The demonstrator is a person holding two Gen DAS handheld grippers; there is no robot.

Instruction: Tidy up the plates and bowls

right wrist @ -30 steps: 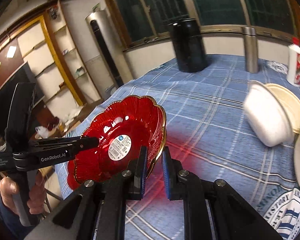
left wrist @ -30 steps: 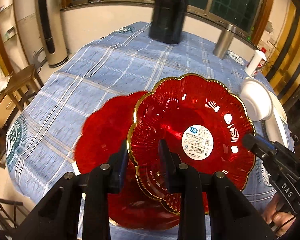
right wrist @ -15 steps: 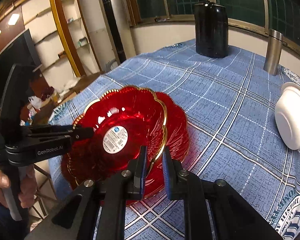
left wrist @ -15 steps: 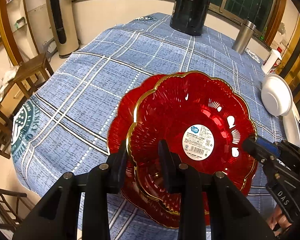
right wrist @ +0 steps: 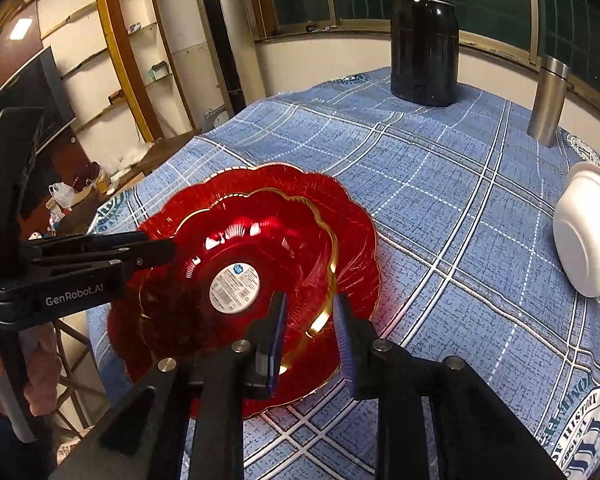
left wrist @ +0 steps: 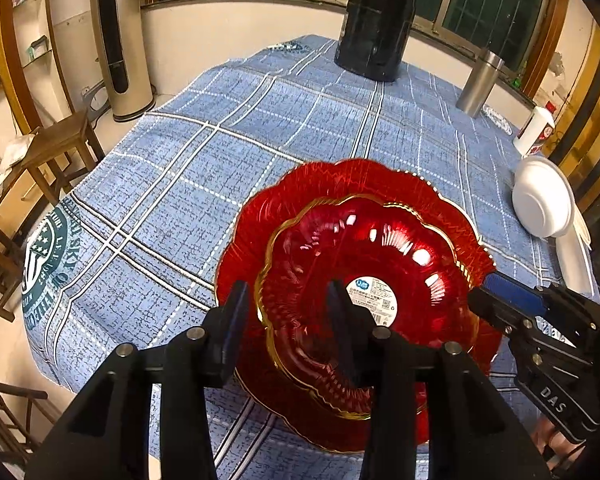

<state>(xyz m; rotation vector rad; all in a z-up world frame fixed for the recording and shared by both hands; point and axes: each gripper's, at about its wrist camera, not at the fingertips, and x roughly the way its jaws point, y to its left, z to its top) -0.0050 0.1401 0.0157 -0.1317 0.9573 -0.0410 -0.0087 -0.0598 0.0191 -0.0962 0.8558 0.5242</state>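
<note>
Two red scalloped dishes now sit nested near the tabletop's near-left edge: the smaller red bowl [left wrist: 364, 292], held tilted above the larger red plate [left wrist: 384, 184] a second ago, lies flat inside it. The left tool [left wrist: 286, 304] straddles the bowl's left rim, its jaws opening and no longer pinching it. The right tool [right wrist: 310, 322] straddles the opposite rim, jaws likewise opening, pads clear of the gilt edge.

Beyond the dishes, bare checked cloth runs to the tabletop's far edge, where a black jug [left wrist: 374, 28] stands, with a steel flask [left wrist: 480, 78] to its right. Toward the right edge a white bowl [left wrist: 542, 196] leans on its side, a white bottle [left wrist: 534, 130] behind it. Left of the tabletop stand a wooden stool [left wrist: 60, 144] and a tall floor-standing unit [left wrist: 120, 36].
</note>
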